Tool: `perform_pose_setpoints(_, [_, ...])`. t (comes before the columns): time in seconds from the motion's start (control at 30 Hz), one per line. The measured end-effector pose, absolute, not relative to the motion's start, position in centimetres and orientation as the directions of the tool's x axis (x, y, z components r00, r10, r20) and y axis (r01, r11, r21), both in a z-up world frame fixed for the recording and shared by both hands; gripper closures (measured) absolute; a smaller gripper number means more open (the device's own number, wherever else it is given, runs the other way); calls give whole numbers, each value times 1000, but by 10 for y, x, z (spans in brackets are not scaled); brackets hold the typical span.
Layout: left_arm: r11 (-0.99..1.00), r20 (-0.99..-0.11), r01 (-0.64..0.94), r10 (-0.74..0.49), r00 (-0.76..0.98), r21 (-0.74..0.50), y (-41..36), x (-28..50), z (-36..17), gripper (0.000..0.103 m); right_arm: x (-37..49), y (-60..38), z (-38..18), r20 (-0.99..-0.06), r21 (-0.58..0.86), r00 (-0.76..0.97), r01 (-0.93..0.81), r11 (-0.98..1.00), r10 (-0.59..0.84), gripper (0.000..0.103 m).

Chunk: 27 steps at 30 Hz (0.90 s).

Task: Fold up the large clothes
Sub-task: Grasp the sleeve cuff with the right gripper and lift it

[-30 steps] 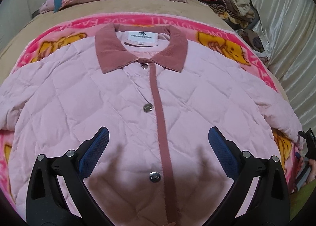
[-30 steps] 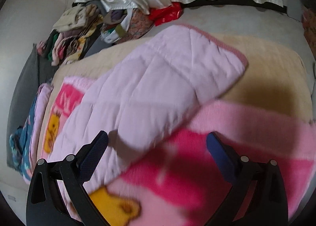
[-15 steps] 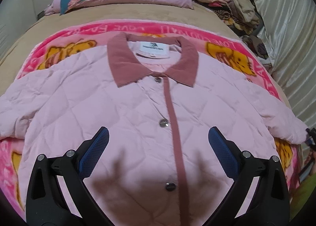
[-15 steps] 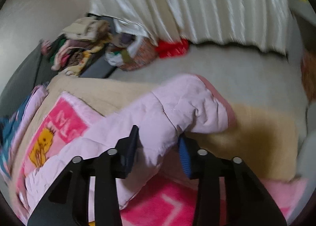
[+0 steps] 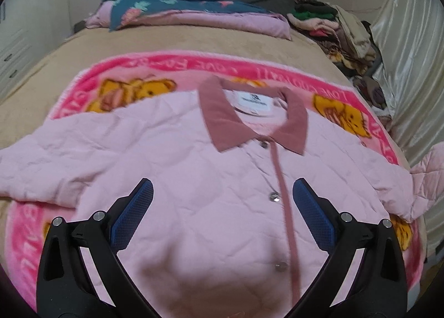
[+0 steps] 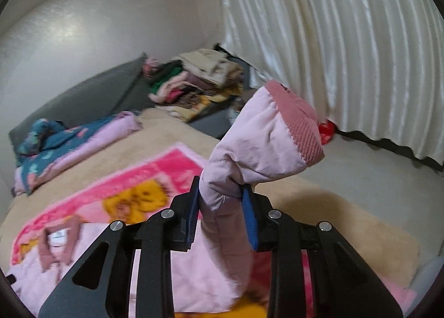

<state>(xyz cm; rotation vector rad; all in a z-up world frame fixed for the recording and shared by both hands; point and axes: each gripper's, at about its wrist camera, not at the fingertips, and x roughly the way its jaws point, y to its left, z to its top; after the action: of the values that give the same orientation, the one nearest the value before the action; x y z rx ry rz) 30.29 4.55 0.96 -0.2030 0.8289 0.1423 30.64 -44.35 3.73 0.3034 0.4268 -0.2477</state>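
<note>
My quilted pale-pink padded jacket [image 5: 177, 179] with its dusty-rose collar lies flat, buttoned, on the pink bear-print fleece blanket [image 5: 172, 65]; no fold is finished. My right tongs [image 6: 222, 193] are closing on one raised sleeve [image 6: 260, 140]. My left tongs [image 5: 222, 198] hang wide open, empty, above the jacket's front. One jacket, two sleeves, three snaps visible.

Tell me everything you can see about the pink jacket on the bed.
The pink jacket is quilted, looks puffy, with a darker rose collar, front strip, metal snaps and a white neck label. It lies buttoned, face up on a pink cartoon blanket. The right gripper is closing on one sleeve, lifted with its ribbed cuff up. The left gripper hangs open above it.
</note>
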Motion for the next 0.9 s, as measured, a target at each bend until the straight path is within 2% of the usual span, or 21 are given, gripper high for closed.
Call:
perform_pose_setpoints(0.47, [962,-700,-240,80,710,-134,97,289,20,9,313,-351,83,-383,194,922,143,971,-59,77])
perform_pose_setpoints(0.9, [946,-711,-233,3,703,-226,130,284,16,9,324,-274,95,-359,183,933,45,982,25,78])
